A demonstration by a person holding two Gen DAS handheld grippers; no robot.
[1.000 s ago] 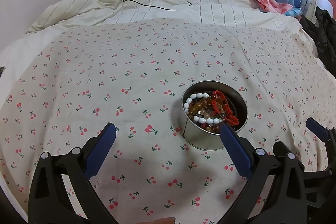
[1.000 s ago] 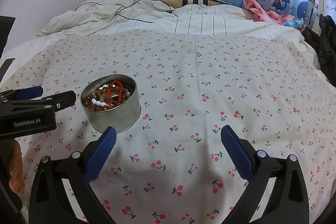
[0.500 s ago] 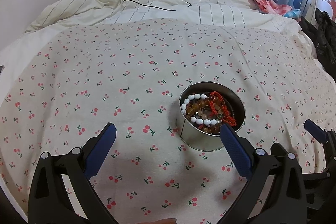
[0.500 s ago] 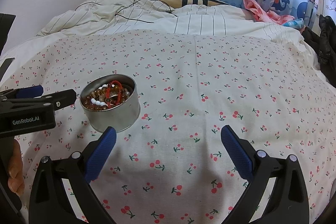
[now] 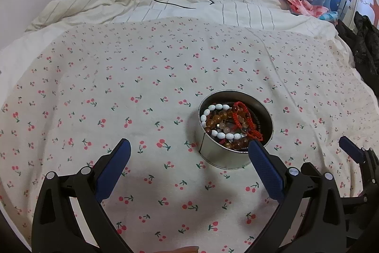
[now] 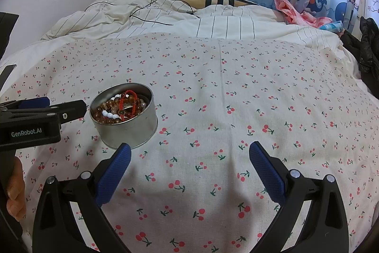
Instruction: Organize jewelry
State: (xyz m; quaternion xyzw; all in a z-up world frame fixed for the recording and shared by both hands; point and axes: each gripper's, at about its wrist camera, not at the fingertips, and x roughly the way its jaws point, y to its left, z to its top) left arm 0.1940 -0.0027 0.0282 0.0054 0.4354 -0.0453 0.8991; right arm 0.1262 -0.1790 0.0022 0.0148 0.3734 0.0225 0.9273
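Observation:
A round silver tin (image 5: 219, 155) stands on the cherry-print sheet, holding several bead bracelets: white beads (image 5: 214, 108), amber beads and a red cord bracelet (image 5: 246, 121). It also shows in the right wrist view (image 6: 132, 129). My left gripper (image 5: 189, 153) is open and empty, its right finger just in front of the tin's near rim. My right gripper (image 6: 189, 154) is open and empty, with the tin just beyond its left finger. The left gripper's body (image 6: 35, 120) shows to the left of the tin in the right wrist view.
The cherry-print sheet (image 6: 236, 98) covers the bed. A striped duvet (image 6: 165, 23) with a black cable (image 6: 151, 8) lies at the back. Pink cloth (image 6: 296, 11) and dark clothing (image 6: 364, 44) lie at the right. Whale curtains hang behind.
Both grippers have shifted slightly; the tin sits a little lower and nearer in both views. Both stay open.

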